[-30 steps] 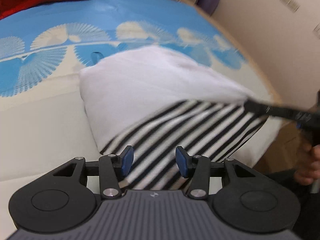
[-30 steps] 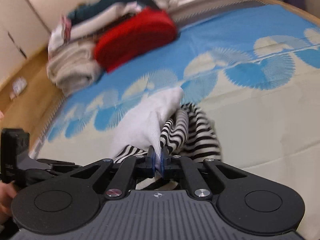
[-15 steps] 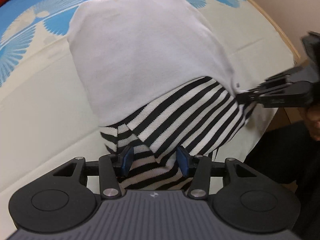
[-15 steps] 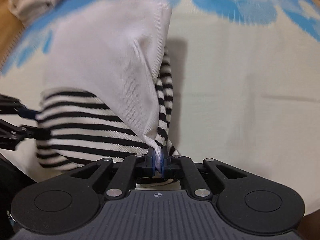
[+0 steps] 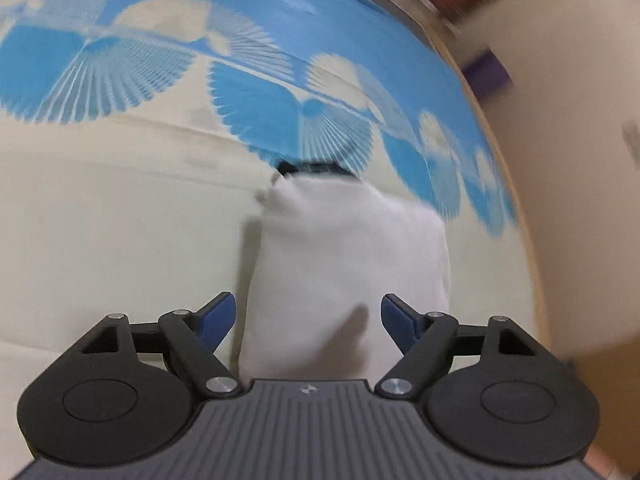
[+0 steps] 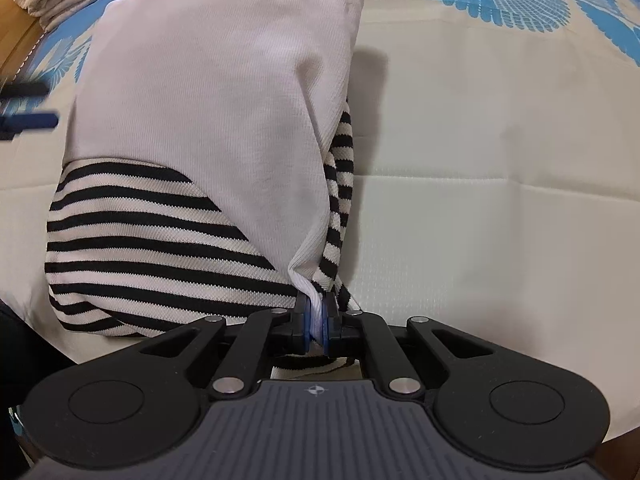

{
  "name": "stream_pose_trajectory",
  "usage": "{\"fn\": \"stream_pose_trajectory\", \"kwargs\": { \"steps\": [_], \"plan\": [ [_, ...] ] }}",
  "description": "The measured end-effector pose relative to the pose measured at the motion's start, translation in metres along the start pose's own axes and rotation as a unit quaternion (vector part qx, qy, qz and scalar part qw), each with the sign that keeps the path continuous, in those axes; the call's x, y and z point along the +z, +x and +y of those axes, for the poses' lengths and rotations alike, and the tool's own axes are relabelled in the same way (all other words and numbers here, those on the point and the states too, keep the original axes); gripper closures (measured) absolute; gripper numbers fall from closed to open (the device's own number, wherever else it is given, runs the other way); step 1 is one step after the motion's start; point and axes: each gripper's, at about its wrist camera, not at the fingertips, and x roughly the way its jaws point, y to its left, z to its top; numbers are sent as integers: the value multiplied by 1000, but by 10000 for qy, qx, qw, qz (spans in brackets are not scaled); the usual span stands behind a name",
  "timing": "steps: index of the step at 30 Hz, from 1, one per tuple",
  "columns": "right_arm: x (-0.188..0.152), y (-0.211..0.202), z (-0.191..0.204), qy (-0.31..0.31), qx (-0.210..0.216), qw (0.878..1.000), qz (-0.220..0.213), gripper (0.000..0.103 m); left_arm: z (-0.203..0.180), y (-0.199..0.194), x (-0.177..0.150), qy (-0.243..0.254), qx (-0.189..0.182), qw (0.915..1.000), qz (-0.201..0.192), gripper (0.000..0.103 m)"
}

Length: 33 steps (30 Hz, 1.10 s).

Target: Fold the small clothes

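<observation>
Right claw (image 6: 317, 322) pinched white garment (image 6: 224, 92) at near corner, over striped part. Left claw (image 5: 308, 318) was opening above garment, nothing gripped.

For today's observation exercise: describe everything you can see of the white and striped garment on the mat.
The garment is ribbed white knit with a black-and-white striped panel. It lies folded on the cream and blue mat, white layer over the stripes. The right tool is shut on its bunched near corner. The left tool, jaws opening, straddles its near end without pressing it.
</observation>
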Motion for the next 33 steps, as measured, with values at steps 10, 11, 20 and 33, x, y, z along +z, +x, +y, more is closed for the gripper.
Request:
{"fn": "stream_pose_trajectory", "kwargs": {
  "steps": [10, 11, 20, 33],
  "plan": [
    [-2, 1, 7, -32, -38, 9999, 111, 98, 32, 79, 28, -966, -593, 9926, 425, 13],
    [-2, 1, 8, -29, -55, 9999, 122, 98, 33, 86, 28, -981, -563, 9925, 474, 21],
    [8, -9, 25, 60, -95, 9997, -239, 99, 20, 34, 56, -121, -557, 9980, -268, 73],
    [40, -4, 71, 121, 146, 9968, -770, 99, 46, -50, 52, 374, 141, 9940, -1020, 47]
  ]
}}
